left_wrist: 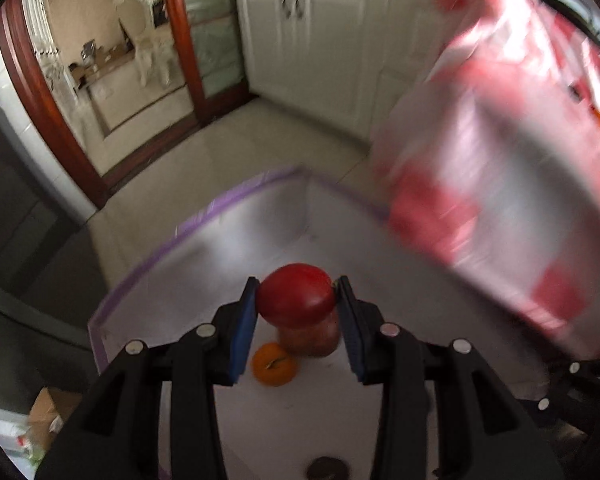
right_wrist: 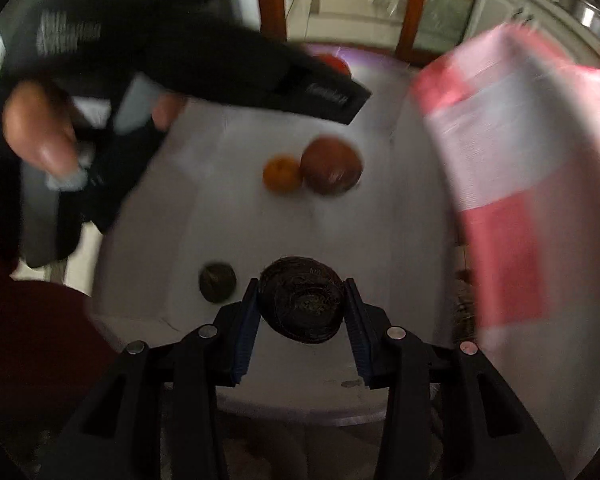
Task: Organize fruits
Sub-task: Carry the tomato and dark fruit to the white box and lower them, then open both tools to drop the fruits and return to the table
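Left gripper (left_wrist: pixel 296 300) clamps a tomato (left_wrist: pixel 296 296), right gripper (right_wrist: pixel 301 304) a dark fruit (right_wrist: pixel 302 300), both above the tray (left_wrist: pixel 148 272); dropping risks hitting the orange (left_wrist: pixel 275 364).

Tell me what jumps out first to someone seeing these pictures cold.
A red fruit sits clamped in the left gripper, above the white table. The right gripper pinches a dark, wrinkled fruit. A big red-and-white bag fills the right of both views, and an orange and a brownish apple lie side by side mid-table.
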The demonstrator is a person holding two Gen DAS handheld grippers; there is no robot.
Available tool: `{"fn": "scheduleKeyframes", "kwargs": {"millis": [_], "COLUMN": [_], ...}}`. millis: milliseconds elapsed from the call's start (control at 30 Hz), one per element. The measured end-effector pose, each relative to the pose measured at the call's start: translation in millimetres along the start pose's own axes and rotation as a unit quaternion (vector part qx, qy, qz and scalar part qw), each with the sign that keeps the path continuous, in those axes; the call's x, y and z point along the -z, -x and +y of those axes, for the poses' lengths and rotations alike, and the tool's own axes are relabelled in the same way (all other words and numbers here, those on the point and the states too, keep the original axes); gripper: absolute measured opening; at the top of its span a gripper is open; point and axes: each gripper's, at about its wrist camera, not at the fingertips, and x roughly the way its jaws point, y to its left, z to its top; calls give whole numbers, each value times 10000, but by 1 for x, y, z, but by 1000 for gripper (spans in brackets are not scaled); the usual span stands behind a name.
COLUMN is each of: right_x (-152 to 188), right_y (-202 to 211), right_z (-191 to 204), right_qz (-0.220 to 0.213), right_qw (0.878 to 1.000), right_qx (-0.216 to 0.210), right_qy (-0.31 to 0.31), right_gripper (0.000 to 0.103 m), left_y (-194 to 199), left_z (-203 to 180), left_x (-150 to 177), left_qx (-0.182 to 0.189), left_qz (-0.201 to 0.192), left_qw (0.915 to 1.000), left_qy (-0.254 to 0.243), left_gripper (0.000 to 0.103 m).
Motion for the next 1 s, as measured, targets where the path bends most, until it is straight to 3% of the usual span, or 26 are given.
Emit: {"fn": "scheduleKeyframes", "kwargs": {"millis": [267, 567, 667, 700, 767, 867, 1000], "right_x": [-8, -9, -9, -7, -7, -8, -7], "right_y": [-53, -70, -67, -62, -50, -13, 77], "right_z": [14, 16, 15, 14, 11, 13, 3], "right_qz": [643, 891, 868, 805, 650, 167, -975], "right_qw": [9974, 9949, 9952, 9957, 9966, 9980, 9943], "right_qx": [32, 134, 185, 191, 228, 270, 103], "right_qy": [336, 450, 422, 418, 446, 552, 422], "right_gripper": [41, 42, 51, 54, 65, 68, 72], "left_y": [-59, -67, -65, -65, -66, -51, 18], "left_z": [24, 34, 27, 27, 26, 27, 16], "left_x": [30, 37, 32, 31, 24, 15, -25], "left_qx": [-226, -441, -523, -564, -685, -878, -1536], "left_qz": [1106, 1305, 1335, 1355, 1364, 1223, 177], "left_qw": [9931, 9895, 9888, 9883, 9874, 9880, 9879], "left_qy": [310, 445, 421, 421, 405, 342, 118], "left_gripper": [40, 40, 43, 45, 62, 70, 74]}}
